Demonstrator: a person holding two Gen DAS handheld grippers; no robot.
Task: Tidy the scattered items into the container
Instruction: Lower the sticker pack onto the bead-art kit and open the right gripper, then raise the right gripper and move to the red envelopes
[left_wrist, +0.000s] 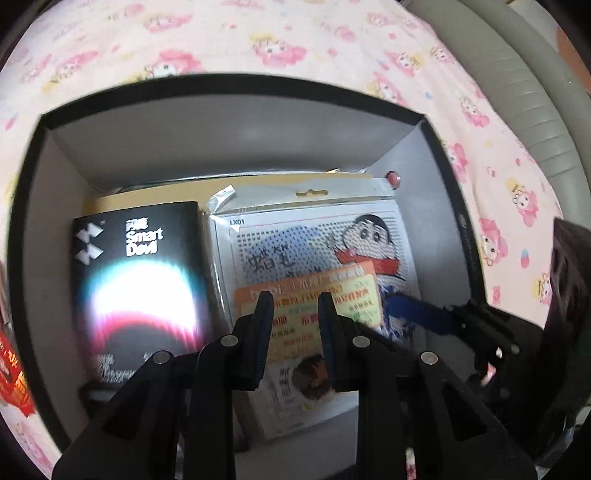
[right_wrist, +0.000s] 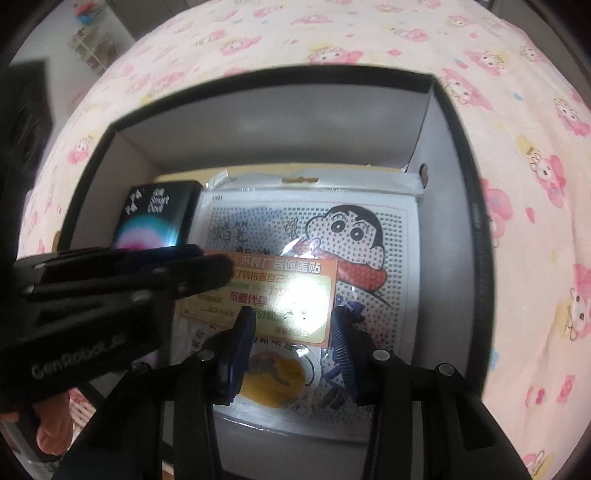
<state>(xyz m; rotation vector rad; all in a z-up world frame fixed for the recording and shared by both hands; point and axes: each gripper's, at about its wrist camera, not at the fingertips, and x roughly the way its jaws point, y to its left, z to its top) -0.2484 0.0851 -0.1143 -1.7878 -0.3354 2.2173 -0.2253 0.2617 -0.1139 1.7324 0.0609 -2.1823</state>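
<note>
Left wrist view
Left gripper: I'm hovering it over the card, jaws apart, gripping nothing.
Box: it's holding a black pack beside the cartoon sheet.

Right wrist view
Right gripper: I'm holding it spread and empty above the card.
Left gripper: it's reaching across; I can't tell its gap here.

Dim, soft indoor light with strong glare and fisheye bending

Glare blows out the black booklet in the left view and the orange card in the right. The box walls lie in grey shadow. Print is slightly smeared, the bedsheet curves at the edges, and the corners go black.
</note>
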